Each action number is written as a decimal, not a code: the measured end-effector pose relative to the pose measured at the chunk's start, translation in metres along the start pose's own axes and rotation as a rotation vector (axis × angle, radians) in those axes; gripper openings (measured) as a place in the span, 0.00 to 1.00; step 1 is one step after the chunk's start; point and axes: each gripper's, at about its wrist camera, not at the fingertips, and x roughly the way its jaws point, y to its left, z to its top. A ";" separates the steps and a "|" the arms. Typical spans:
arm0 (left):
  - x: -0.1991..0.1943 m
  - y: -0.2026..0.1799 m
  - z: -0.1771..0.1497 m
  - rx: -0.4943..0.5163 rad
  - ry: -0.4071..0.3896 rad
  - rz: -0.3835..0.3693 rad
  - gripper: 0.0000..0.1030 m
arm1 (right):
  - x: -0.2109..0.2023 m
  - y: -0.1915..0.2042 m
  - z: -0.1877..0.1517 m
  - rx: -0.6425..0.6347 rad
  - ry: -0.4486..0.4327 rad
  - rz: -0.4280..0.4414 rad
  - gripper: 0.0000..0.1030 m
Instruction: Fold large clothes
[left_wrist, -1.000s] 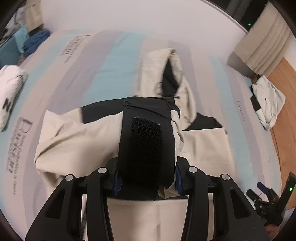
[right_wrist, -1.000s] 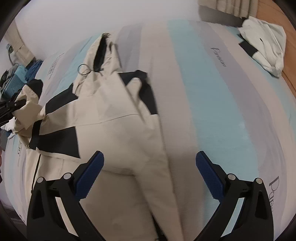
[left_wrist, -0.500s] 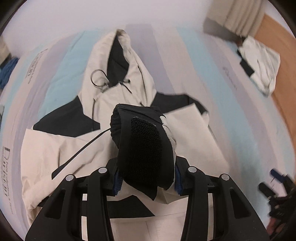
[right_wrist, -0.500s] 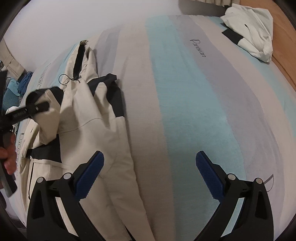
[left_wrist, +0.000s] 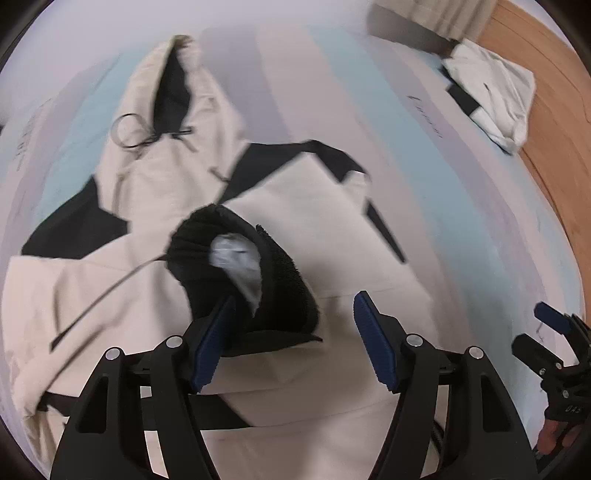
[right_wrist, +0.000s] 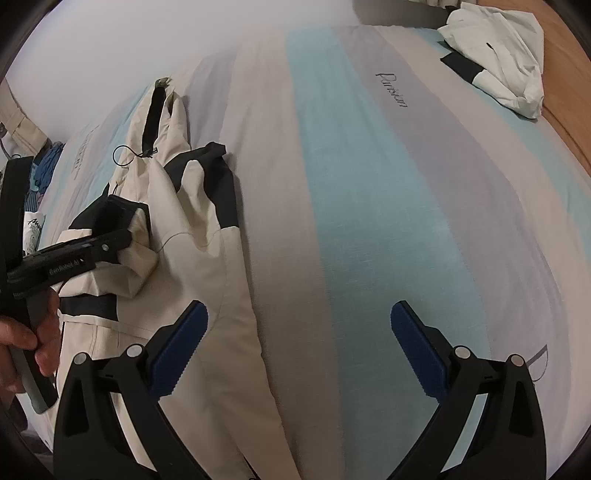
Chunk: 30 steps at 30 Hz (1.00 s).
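Observation:
A cream and black hooded jacket (left_wrist: 303, 218) lies front up on the striped bed sheet (right_wrist: 369, 221). Its black sleeve cuff (left_wrist: 255, 280) rests folded over the chest. My left gripper (left_wrist: 291, 301) hovers over that cuff with its jaws opening: the cuff leans on the left pad, while the right pad stands clear of it. In the right wrist view the jacket (right_wrist: 192, 229) lies at the left, with the left gripper (right_wrist: 110, 236) above the folded sleeve. My right gripper (right_wrist: 299, 306) is open and holds nothing, over the jacket's right edge and bare sheet.
A second cream and black garment (right_wrist: 506, 62) lies bunched at the bed's far right corner, next to a wooden surface (left_wrist: 546, 110). Other clothes (right_wrist: 40, 173) are piled at the left edge. A hand (right_wrist: 22, 343) holds the left gripper's handle.
The left gripper carried the sleeve cuff across onto the jacket's chest and lowered it, then its jaws spread and let the cuff go. The right gripper shifted slightly off the jacket toward the bare sheet.

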 end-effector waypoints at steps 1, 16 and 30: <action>0.001 -0.006 0.000 0.004 0.000 -0.017 0.65 | -0.001 -0.002 0.000 0.001 0.000 -0.003 0.93; 0.009 -0.072 0.012 -0.001 0.000 -0.083 0.94 | -0.008 -0.037 -0.018 0.005 0.020 -0.028 0.93; -0.031 0.023 -0.020 -0.179 -0.080 0.079 0.94 | -0.013 -0.030 -0.011 -0.097 0.020 0.057 0.93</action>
